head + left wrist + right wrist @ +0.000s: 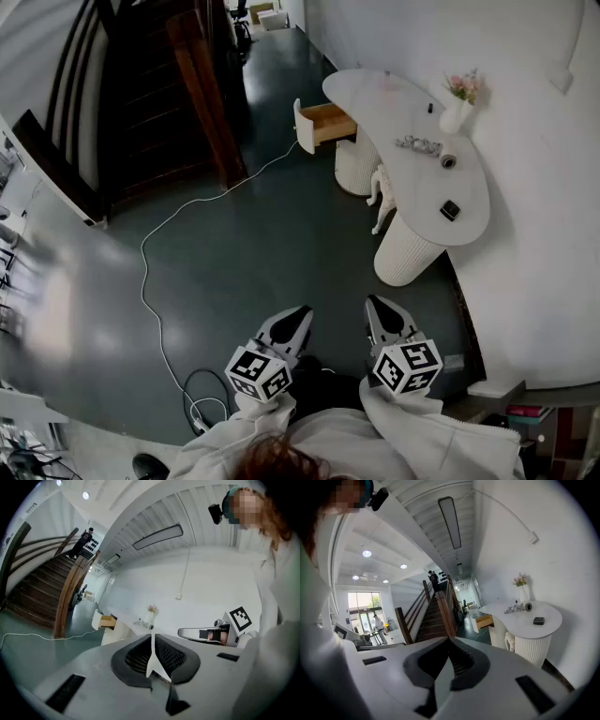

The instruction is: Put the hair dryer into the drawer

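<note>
Hair dryer (380, 195), as far as so small a white shape can be told, hangs below the table's edge between the two ribbed pedestals, well apart from both tools.

The left tool (299, 314) has its jaws together, the dark pads meeting with nothing between them. The right tool (376, 303) has its jaws together in the same way and is also empty. Both are held low in front of the person, side by side but apart, pointing a little below level over the floor. Each has its marker cube at the rear, against a white sleeve (412, 431).

The dark grey-green floor (281, 244) lies bare between the tools and the furniture. A white cable (145, 272) snakes across it from a coil near the person's left side toward the drawer.

The drawer (323, 124) stands pulled open at the far end of the white curved table (394, 112), showing its wooden inside behind a white front. On the table stand a white vase (457, 114) of pink flowers, a silvery cluster (419, 144), a small round thing (448, 161) and a black square thing (451, 210). A wooden staircase (159, 103) rises on the left.
</note>
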A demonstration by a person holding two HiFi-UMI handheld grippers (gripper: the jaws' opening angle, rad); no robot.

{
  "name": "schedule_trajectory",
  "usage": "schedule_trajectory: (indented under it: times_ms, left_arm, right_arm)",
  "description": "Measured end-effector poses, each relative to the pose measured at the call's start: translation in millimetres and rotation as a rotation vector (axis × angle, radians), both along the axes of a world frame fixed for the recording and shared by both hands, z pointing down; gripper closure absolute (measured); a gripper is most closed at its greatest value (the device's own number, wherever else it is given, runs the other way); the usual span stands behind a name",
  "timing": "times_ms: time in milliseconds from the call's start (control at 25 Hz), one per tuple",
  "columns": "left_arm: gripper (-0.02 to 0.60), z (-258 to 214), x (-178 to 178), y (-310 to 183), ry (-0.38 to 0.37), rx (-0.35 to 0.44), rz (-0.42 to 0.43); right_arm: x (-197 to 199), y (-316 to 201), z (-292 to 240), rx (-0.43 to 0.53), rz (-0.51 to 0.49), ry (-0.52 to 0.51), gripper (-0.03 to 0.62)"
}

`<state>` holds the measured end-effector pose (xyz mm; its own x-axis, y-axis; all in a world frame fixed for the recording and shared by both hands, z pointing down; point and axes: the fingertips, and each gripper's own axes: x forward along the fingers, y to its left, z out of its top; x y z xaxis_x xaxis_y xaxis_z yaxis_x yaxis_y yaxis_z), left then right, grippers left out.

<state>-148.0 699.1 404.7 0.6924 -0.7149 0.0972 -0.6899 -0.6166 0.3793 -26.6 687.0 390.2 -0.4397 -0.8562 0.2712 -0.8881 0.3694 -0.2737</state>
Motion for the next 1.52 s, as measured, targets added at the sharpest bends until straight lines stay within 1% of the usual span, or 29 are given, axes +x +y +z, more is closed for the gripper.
schedule_trajectory:
  times_ms: [240,560,680,920,1240,1520]
  left_arm:
    - [0.549,2.7,1.1,-6.9,0.001,-0.010,-0.011]
    - [0.549,4.7,4.5,-4.2,0.010,-0.030,-0.017]
    - [0.549,8.4,6.2,-0.5,-0.003,-0.037,-0.015]
    - [0.549,13.5,0.1,-5.2,-0.006,-0.055,-0.041]
    - [0.549,20.2,-1.6,-38.2,0.004,-0.072,-0.051]
    - [0.549,24.3,-7.2,-92.3,0.006,-0.086,-0.045]
  right_arm:
    - [7.7,-8.1,-1.9,0.010,0.021,-0.015,0.545]
    - [10.3,-6.3,7.0,-0.027,0.022,-0.026,0.545]
    - [7.9,-4.5,12.2,-0.044,0.014,-0.034,0.545]
    - [3.8,-8.9,16.5,-0.057,0.000,-0.040,0.545]
    - [6.5,-41.2,23.0,-0.073,0.009,-0.047,0.545]
    - [0.9,-94.5,29.4,-0.098,0.015,-0.061,0.545]
